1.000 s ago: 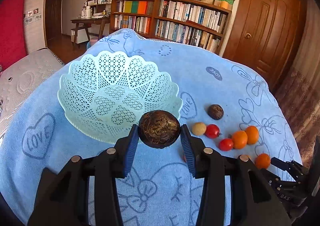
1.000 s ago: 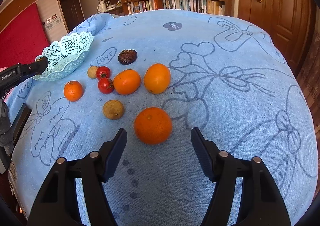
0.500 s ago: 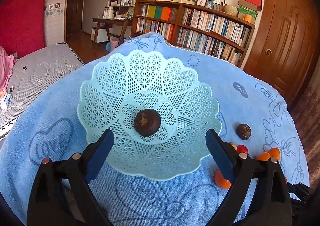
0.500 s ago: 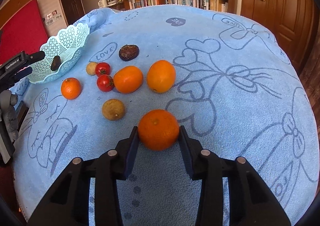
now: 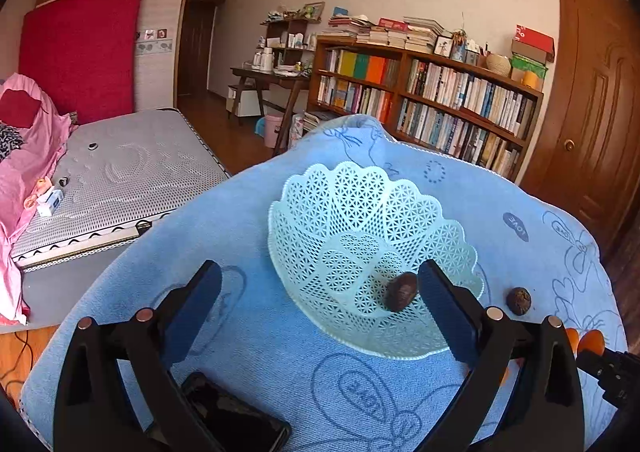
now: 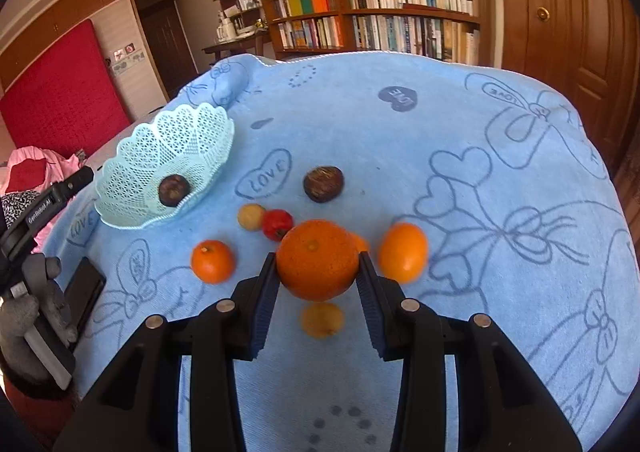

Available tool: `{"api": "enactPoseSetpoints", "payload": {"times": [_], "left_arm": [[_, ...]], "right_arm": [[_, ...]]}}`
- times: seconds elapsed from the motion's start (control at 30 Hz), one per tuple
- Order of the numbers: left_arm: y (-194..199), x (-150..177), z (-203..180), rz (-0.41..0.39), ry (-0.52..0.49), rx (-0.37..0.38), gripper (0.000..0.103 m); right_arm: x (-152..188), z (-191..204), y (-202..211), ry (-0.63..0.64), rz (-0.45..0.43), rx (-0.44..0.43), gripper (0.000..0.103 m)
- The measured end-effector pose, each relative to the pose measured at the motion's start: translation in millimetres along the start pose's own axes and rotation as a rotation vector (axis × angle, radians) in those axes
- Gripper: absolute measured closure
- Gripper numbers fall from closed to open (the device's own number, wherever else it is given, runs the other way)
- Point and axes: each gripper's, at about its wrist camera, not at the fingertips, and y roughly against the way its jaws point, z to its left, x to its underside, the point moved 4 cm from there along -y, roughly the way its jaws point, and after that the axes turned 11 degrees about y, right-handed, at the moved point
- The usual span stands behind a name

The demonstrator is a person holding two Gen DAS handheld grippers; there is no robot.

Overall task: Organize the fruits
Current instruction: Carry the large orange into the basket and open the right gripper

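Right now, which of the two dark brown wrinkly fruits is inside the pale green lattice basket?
The dark brown fruit nearer the left gripper; its twin lies on the blue towel.

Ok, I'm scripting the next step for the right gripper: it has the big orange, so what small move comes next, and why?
Probably carry the orange left toward the basket. The right gripper is shut on it and it looks lifted off the blue cloth; the basket holds only one dark fruit, and the left gripper is open and empty.

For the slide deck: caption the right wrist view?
Right gripper holds an orange above the blue cloth; one dark fruit sits in the lattice basket.
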Motion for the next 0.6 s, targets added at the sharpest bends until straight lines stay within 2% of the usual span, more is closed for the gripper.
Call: {"api": "enactPoseSetpoints", "payload": {"times": [0.17, 0.33, 0.6], "left_arm": [[11, 3, 8, -0.081, -0.015, -0.078, 0.003], [19, 6, 11, -0.134, -0.024, -0.109, 0.003], [25, 8, 17, -0.201, 0.023, -0.153, 0.003]], "right_arm": [[-36, 40, -20, 0.037, -0.017, -0.068, 0.063], [-65, 80, -43, 0.073, -0.009, -0.125, 0.063], [-96, 122, -78, 0.104, 0.02, -0.177, 0.063]]}}
